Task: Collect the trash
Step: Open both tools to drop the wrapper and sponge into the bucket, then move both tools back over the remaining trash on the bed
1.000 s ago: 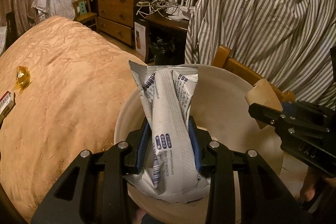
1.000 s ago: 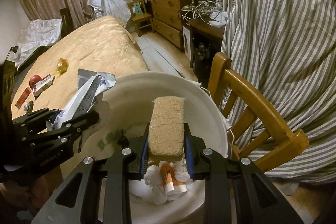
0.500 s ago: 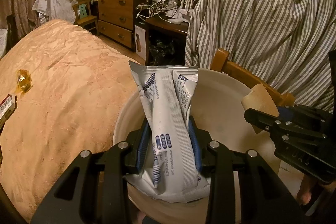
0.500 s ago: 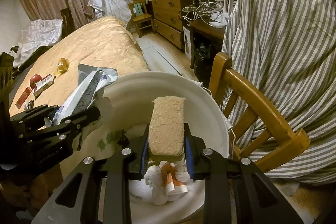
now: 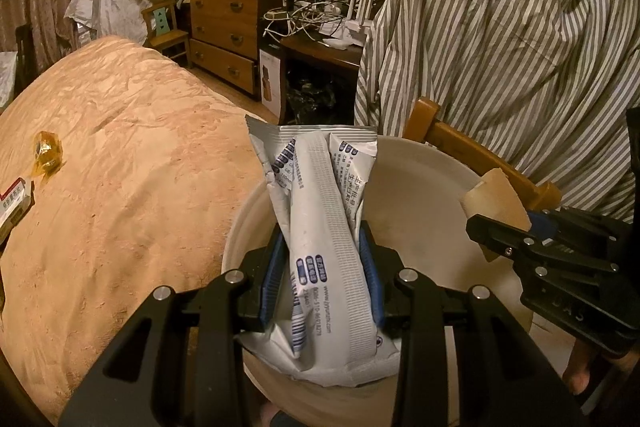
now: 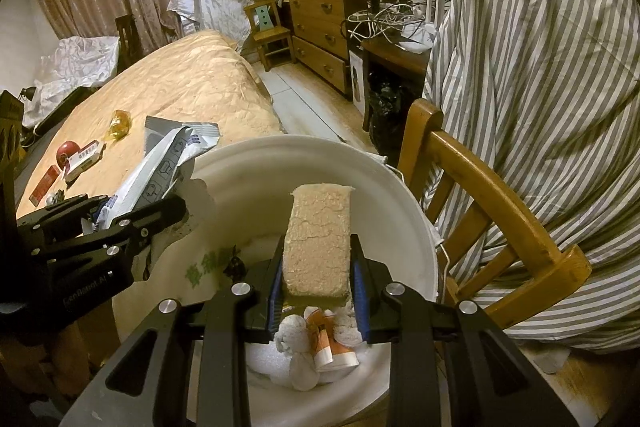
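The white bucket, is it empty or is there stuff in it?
Not empty. The white bucket has crumpled tissues and an orange-and-white wrapper at the bottom.

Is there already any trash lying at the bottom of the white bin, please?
Yes, crumpled white tissue and an orange-and-white wrapper lie at the bottom of the white bin.

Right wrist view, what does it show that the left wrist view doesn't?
Only the right wrist view shows crumpled tissues and an orange-and-white wrapper lying in the bin, plus a red ball on the bed. Only the left wrist view shows the printed face of the silver packet. Both show the white bin, the yellow wrapper and the tan sponge.
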Demonstrator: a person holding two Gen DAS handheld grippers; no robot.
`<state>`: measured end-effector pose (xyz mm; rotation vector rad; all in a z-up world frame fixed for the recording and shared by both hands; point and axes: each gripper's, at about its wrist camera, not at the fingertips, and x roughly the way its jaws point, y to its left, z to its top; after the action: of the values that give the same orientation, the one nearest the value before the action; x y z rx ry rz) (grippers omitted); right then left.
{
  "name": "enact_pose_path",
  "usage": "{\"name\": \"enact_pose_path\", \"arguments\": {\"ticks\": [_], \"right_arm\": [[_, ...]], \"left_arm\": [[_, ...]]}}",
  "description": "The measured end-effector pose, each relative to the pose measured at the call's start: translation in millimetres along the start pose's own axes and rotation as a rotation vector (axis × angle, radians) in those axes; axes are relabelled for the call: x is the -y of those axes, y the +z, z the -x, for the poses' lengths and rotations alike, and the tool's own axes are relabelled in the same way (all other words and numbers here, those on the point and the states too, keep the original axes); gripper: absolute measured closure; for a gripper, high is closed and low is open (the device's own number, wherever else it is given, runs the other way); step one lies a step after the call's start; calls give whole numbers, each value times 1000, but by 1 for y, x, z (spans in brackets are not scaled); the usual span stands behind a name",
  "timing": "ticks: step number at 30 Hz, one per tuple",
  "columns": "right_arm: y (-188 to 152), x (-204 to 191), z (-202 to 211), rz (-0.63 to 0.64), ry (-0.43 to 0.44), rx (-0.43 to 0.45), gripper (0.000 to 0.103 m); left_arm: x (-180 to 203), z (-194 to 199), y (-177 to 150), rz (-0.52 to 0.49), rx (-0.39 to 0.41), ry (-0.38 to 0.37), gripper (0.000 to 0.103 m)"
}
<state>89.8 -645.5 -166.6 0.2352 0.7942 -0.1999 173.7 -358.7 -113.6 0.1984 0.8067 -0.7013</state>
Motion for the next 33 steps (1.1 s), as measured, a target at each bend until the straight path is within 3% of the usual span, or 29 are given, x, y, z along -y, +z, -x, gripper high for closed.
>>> {"name": "enact_pose_path", "arguments": {"ticks": [8, 13, 26, 33], "right_arm": [[0, 0, 0, 0, 3, -1, 72], [0, 0, 2, -11, 8, 12, 52], [5, 1, 17, -26, 5, 58, 49], [9, -25, 41, -3, 82, 139, 37]], "left_arm": [[-3, 0, 0, 3, -2, 6, 64], [-7, -1, -1, 13, -4, 21, 52], [-14, 8, -3, 17, 10, 23, 51], [-59, 37, -12, 62, 42, 69, 51]]}}
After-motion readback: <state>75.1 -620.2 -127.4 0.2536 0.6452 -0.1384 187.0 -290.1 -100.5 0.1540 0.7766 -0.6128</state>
